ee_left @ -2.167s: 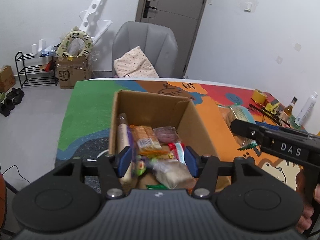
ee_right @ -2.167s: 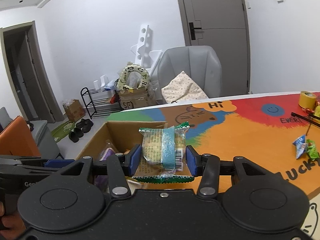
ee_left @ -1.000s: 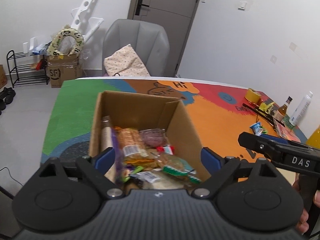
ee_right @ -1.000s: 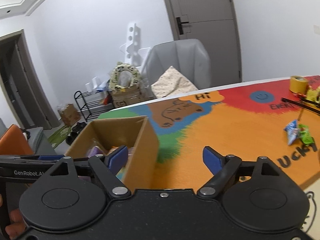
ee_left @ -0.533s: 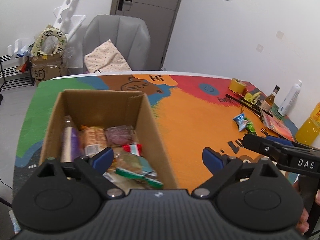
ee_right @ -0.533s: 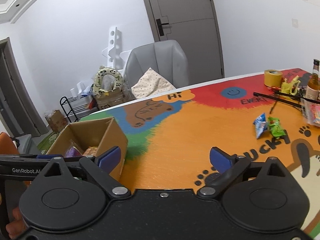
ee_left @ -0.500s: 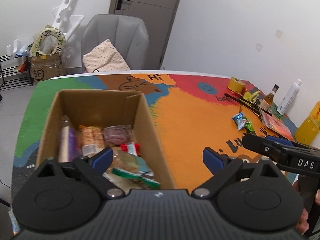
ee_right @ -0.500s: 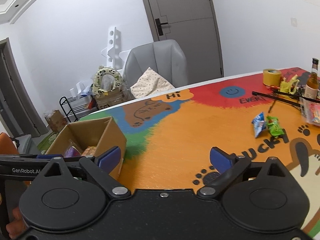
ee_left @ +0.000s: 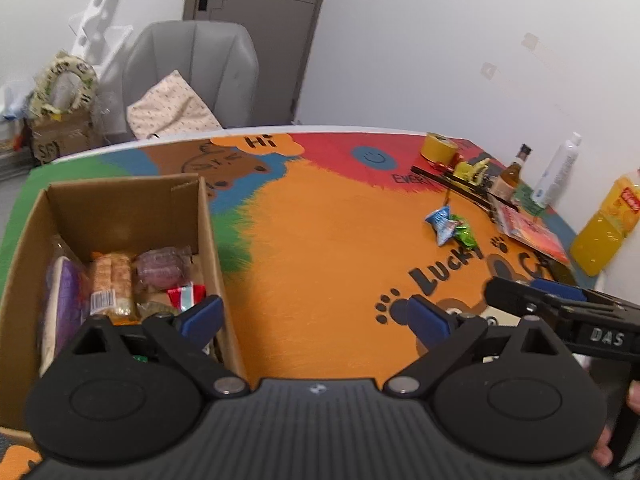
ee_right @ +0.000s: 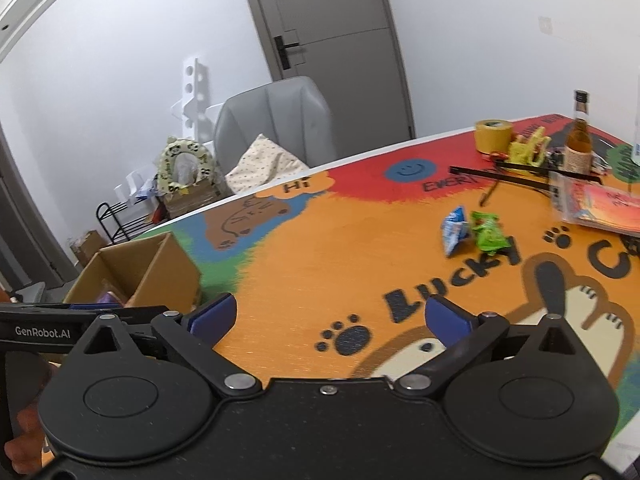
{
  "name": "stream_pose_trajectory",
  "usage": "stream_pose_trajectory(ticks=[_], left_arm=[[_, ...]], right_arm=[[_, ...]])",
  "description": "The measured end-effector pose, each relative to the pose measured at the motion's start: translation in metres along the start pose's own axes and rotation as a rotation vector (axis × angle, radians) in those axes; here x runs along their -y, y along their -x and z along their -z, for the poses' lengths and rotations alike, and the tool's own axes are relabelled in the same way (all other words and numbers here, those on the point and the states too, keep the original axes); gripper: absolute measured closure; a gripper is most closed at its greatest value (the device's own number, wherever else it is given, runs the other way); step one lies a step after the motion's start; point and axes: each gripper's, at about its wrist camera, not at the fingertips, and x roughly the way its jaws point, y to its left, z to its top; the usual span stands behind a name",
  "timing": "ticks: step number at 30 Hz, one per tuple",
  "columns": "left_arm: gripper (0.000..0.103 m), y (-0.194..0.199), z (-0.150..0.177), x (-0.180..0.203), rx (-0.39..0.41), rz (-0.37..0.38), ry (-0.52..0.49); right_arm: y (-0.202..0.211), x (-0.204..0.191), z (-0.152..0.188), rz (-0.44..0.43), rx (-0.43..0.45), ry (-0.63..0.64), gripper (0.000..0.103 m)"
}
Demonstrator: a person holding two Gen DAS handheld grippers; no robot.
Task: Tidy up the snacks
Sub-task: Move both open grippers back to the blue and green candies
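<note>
Cardboard box (ee_left: 120,204) sits at the left end of the painted table (ee_left: 320,240), open at the top and holding wrapped snacks: a purple pack (ee_left: 66,304), an orange biscuit pack (ee_left: 112,280), a dark reddish packet (ee_left: 162,270) and a red-and-white wrapper (ee_left: 186,294). Two snacks lie loose well apart from the box, a blue packet (ee_right: 454,232) touching a green packet (ee_right: 489,236), just beyond the painted word "Lucky". Over the table, the left gripper (ee_left: 314,320) has its blue pads wide apart with nothing between them. With nothing between its jaws either, the right gripper (ee_right: 328,316) is opening, its pads spread wide above the orange paint. Farther right stand a yellow tape roll (ee_right: 493,135) and a brown glass bottle (ee_right: 579,140).
</note>
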Motion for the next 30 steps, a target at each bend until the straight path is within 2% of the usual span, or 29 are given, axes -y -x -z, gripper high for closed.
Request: stream_pose_trajectory(ticks=[3, 17, 30], left_arm=[[0.006, -0.005, -0.003, 0.006, -0.008, 0.029, 0.003], [0.006, -0.035, -0.013, 0.041, -0.015, 0.050, -0.028], [0.007, -0.082, -0.033, 0.078, -0.031, 0.080, -0.057]], right_arm=[[0.001, 0.014, 0.002, 0.017, 0.000, -0.011, 0.000], [-0.006, 0.072, 0.007, 0.086, -0.001, -0.096, 0.000], [-0.030, 0.105, -0.001, 0.129, -0.001, -0.092, 0.000]])
